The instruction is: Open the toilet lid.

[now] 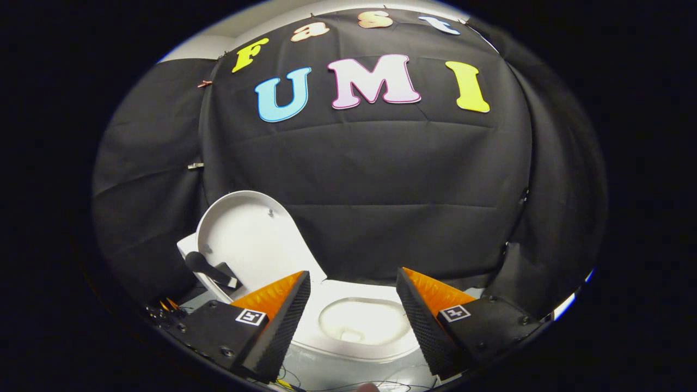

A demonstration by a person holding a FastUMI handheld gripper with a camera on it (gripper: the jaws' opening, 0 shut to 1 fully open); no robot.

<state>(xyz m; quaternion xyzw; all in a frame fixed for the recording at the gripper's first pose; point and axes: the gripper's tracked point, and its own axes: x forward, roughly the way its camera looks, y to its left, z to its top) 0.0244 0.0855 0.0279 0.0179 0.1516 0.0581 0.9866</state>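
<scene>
Toilet lid [248, 239] stood raised and tilted back, beyond and to the left of the left finger, with a dark handle-like part [209, 268] at its lower left edge. To its right lay the white toilet seat [337, 345], its bowl opening [356, 321] seen between the two fingers. The gripper [354, 305] was released, its fingers spread wide apart above the seat and grasping nothing. Behind the toilet hung the black cloth wall [381, 185] of the booth.
</scene>
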